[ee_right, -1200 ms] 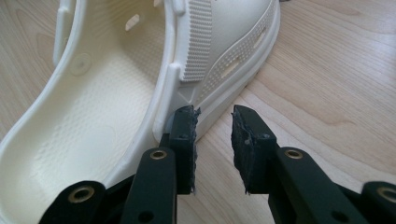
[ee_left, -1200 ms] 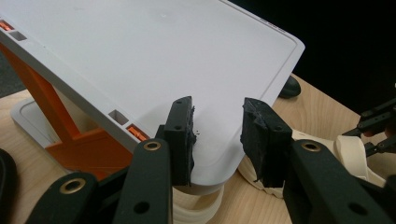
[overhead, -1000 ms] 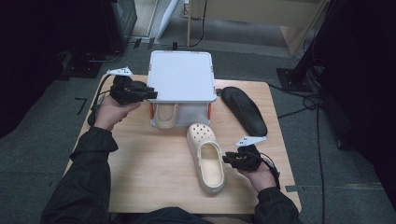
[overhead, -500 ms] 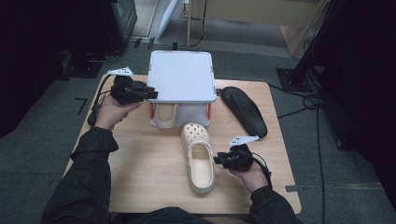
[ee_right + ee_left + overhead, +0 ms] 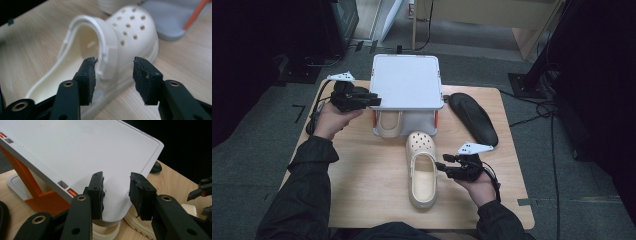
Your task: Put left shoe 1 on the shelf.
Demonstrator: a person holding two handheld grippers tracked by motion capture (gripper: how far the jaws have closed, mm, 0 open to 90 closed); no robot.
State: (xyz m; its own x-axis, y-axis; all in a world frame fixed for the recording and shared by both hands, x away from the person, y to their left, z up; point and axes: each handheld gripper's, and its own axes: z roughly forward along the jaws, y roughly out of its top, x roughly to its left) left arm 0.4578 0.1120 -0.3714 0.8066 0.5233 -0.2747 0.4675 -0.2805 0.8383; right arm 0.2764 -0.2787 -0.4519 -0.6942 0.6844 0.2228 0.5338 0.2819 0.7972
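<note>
Now my right gripper has just been opening, jaws clear of the clog; my left gripper clamps the rack's lid.

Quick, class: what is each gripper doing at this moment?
Left gripper: jaws straddle the white plastic rack's top shelf corner; grip cannot be told.
Right gripper: jaws just opened, pads off the cream perforated clog.

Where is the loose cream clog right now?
In the high view the clog lies on the table, right of centre, toe toward the white rack, with the right gripper beside it.
</note>
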